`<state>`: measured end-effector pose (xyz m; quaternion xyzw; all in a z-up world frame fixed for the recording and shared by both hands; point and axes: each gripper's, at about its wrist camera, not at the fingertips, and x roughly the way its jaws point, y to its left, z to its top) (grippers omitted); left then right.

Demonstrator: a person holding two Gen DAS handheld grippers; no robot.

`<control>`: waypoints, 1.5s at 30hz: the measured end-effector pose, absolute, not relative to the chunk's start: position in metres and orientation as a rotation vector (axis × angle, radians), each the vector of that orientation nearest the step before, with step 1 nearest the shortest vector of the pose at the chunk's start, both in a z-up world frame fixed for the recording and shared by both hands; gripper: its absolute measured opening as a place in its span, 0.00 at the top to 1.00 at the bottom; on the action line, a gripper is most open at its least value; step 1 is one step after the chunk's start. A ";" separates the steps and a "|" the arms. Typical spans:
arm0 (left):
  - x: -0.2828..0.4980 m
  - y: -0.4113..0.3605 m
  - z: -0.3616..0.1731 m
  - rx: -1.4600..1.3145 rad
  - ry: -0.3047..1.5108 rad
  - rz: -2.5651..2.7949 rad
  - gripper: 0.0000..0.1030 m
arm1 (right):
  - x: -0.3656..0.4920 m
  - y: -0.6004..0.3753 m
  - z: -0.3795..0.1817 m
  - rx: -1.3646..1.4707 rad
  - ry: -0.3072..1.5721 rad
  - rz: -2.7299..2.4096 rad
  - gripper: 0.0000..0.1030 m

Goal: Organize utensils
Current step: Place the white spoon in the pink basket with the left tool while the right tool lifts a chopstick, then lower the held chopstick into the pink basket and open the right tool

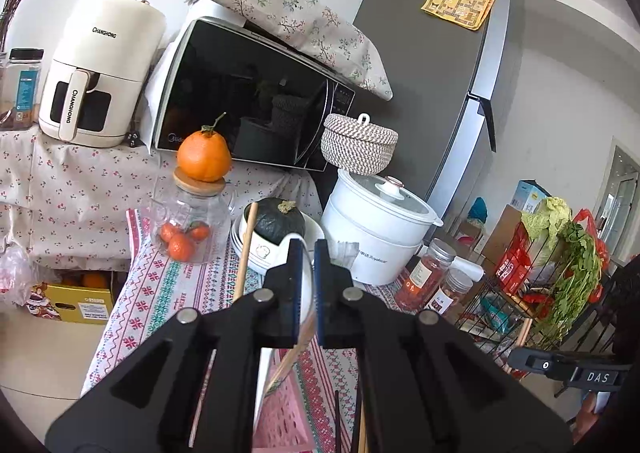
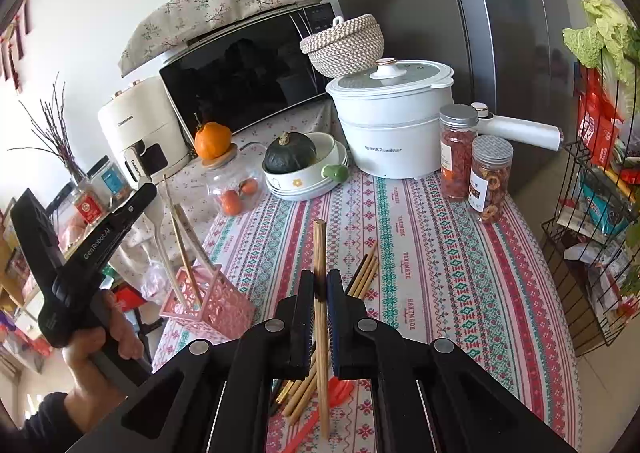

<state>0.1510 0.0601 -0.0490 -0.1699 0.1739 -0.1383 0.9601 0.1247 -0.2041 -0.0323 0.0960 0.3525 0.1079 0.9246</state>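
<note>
Right gripper (image 2: pixel 319 285) is clamped on a single wooden chopstick (image 2: pixel 320 253), held roughly upright above the table (image 2: pixel 432 253); its lower end hangs over the loose chopstick pile (image 2: pixel 362 271) lying near the table's front edge, with an orange plastic utensil (image 2: pixel 340 393) beside them.

Left gripper (image 2: pixel 140 193) sits over the pink slotted basket (image 2: pixel 208 301) at the table's front-left corner, fingers pinched on a white spoon (image 1: pixel 306 285) whose handle (image 2: pixel 160 229) runs down into the basket. In the left wrist view the jaws stand narrow with the spoon between them. Chopsticks (image 2: pixel 184 245) already stand tilted in the basket.

Clutter at the back of the table: glass jar (image 2: pixel 232 189) of tangerines with an orange (image 2: pixel 212 139) on its lid, stacked white dishes (image 2: pixel 320 173) holding a dark green squash (image 2: pixel 290 153), white electric pot (image 2: pixel 390 129) with woven basket (image 2: pixel 344 43) behind it, two jars of dried goods (image 2: pixel 474 169) at the right edge. Microwave (image 2: pixel 248 81) and air fryer (image 2: pixel 140 137) are on the counter behind. Wire rack (image 2: pixel 592 233) with greens stands off the table's right side.
</note>
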 end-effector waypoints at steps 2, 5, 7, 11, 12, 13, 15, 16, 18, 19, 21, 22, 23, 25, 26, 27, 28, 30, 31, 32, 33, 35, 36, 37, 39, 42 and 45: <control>0.151 0.060 -0.049 -0.335 0.390 -0.268 0.95 | 0.123 -0.202 -0.030 0.198 0.719 0.229 0.94; 0.148 0.061 -0.047 -0.327 0.465 -0.245 0.92 | 0.119 -0.201 -0.026 0.201 0.709 0.240 0.95; 0.141 0.062 -0.043 -0.312 0.506 -0.231 0.88 | 0.117 -0.200 -0.021 0.205 0.696 0.246 0.95; 0.123 0.063 -0.034 -0.255 0.594 -0.186 0.72 | 0.113 -0.197 -0.010 0.216 0.668 0.265 0.95; 0.118 0.064 -0.033 -0.244 0.623 -0.177 0.68 | 0.112 -0.195 -0.007 0.215 0.660 0.272 0.95; 0.113 0.065 -0.033 -0.233 0.651 -0.170 0.66 | 0.110 -0.192 -0.003 0.213 0.651 0.278 0.95; 0.103 0.065 -0.033 -0.197 0.709 -0.149 0.63 | 0.106 -0.188 0.005 0.211 0.634 0.292 0.95; 0.097 0.066 -0.034 -0.181 0.733 -0.138 0.59 | 0.104 -0.185 0.010 0.212 0.625 0.300 0.95; 0.090 0.068 -0.040 -0.151 0.790 -0.094 0.52 | 0.099 -0.180 0.021 0.213 0.602 0.315 0.95; 0.088 0.071 -0.044 -0.151 0.825 -0.065 0.47 | 0.096 -0.178 0.027 0.213 0.585 0.323 0.95; 0.084 0.080 -0.054 -0.193 0.880 -0.046 0.42 | 0.092 -0.172 0.039 0.212 0.554 0.336 0.95; 0.084 0.084 -0.059 -0.213 0.900 -0.038 0.37 | 0.091 -0.169 0.045 0.218 0.541 0.341 0.95; 0.084 0.087 -0.064 -0.221 0.921 -0.027 0.36 | 0.091 -0.166 0.051 0.229 0.530 0.349 0.95; 0.087 0.090 -0.073 -0.205 0.963 -0.017 0.33 | 0.091 -0.159 0.063 0.248 0.506 0.362 0.95; 0.088 0.090 -0.076 -0.189 0.980 -0.011 0.32 | 0.092 -0.155 0.069 0.255 0.493 0.367 0.95; 0.089 0.092 -0.080 -0.176 0.996 -0.001 0.32 | 0.095 -0.149 0.075 0.257 0.481 0.370 0.95; 0.089 0.093 -0.083 -0.169 1.010 0.004 0.31 | 0.098 -0.144 0.079 0.256 0.470 0.371 0.95; 0.091 0.095 -0.088 -0.172 1.039 -0.005 0.31 | 0.105 -0.131 0.083 0.247 0.447 0.372 0.95; 0.091 0.096 -0.089 -0.178 1.050 -0.011 0.30 | 0.110 -0.124 0.083 0.242 0.443 0.373 0.95; 0.092 0.096 -0.089 -0.185 1.056 -0.017 0.30 | 0.114 -0.118 0.081 0.236 0.442 0.374 0.95; 0.092 0.096 -0.089 -0.188 1.057 -0.021 0.30 | 0.119 -0.111 0.078 0.225 0.441 0.372 0.95; 0.092 0.095 -0.088 -0.185 1.059 -0.024 0.28 | 0.126 -0.100 0.069 0.196 0.437 0.358 0.95; 0.092 0.095 -0.088 -0.182 1.060 -0.026 0.28 | 0.130 -0.095 0.063 0.182 0.438 0.351 0.95; 0.093 0.095 -0.088 -0.179 1.063 -0.029 0.28 | 0.135 -0.092 0.057 0.174 0.444 0.346 0.95; 0.094 0.096 -0.090 -0.178 1.070 -0.031 0.27 | 0.143 -0.086 0.043 0.170 0.469 0.344 0.95; 0.094 0.096 -0.090 -0.180 1.077 -0.034 0.27 | 0.152 -0.082 0.023 0.174 0.521 0.345 0.95; 0.094 0.097 -0.090 -0.184 1.077 -0.034 0.27 | 0.157 -0.079 0.010 0.187 0.566 0.352 0.94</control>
